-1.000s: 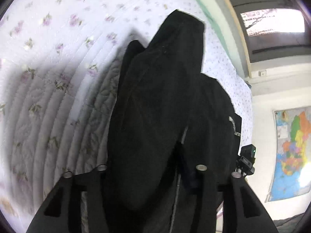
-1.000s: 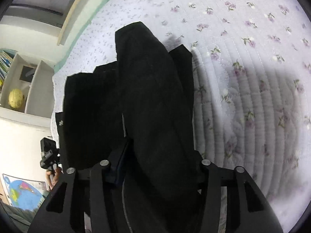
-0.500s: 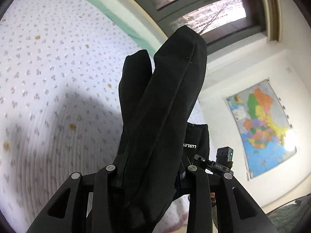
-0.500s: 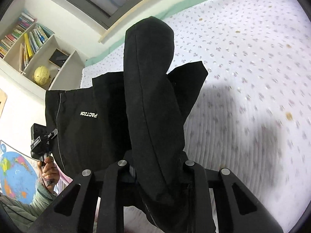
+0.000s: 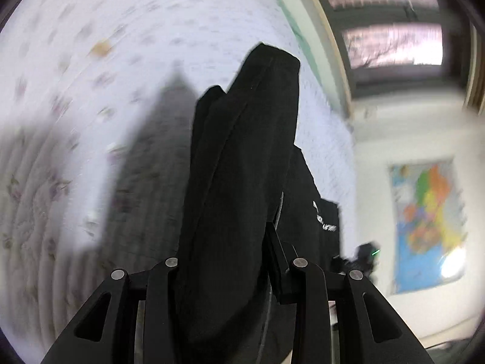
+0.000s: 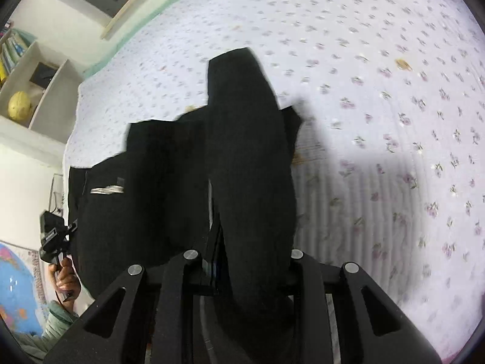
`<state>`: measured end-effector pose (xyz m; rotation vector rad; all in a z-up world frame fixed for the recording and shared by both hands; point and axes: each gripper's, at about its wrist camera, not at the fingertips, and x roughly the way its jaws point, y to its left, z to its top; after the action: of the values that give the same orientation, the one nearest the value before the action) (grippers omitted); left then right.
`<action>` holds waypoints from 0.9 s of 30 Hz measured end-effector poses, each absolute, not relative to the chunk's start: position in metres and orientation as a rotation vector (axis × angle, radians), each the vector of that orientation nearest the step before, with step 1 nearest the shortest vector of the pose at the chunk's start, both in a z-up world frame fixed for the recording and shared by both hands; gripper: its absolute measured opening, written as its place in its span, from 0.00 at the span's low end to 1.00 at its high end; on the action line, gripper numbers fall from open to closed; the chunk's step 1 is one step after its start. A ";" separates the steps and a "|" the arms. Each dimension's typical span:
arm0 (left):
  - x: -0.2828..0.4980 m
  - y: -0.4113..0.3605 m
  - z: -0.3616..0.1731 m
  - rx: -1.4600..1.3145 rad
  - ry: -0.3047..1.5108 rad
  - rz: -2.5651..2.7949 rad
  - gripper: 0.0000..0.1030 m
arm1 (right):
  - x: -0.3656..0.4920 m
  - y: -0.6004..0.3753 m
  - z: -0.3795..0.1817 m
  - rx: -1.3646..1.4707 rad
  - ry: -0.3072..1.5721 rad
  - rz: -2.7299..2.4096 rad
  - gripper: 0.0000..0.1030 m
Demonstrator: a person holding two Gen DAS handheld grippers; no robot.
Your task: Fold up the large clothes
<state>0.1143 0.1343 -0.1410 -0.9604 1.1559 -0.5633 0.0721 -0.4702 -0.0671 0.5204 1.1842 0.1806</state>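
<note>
A large black jacket (image 5: 242,182) hangs between my two grippers above a bed with a white floral quilt (image 5: 75,91). My left gripper (image 5: 233,270) is shut on a thick fold of the jacket, whose sleeve stands up past the fingers. White lettering shows on the jacket body to the right. In the right wrist view the same jacket (image 6: 248,166) fills the middle, and my right gripper (image 6: 242,261) is shut on it. The jacket body spreads left toward the other gripper (image 6: 53,236). The fingertips are hidden by cloth.
The quilt (image 6: 394,121) spreads across the bed below. A window (image 5: 394,30) and a wall map (image 5: 430,227) are to the right in the left wrist view. A shelf with books and a yellow globe (image 6: 19,104) is at the left in the right wrist view.
Both grippers have tilted back down toward the bed with the jacket in them. The jacket has swung lower over the quilt. The views are motion-blurred.
</note>
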 end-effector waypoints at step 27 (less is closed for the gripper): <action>0.020 0.157 -0.042 -0.519 0.752 -0.434 0.68 | -0.044 -0.417 -0.027 0.290 0.781 0.032 0.66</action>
<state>0.0200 0.1568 -0.0421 -0.5189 0.7524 -0.4340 -0.0444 -0.4168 -0.0270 0.2899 0.7808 0.0318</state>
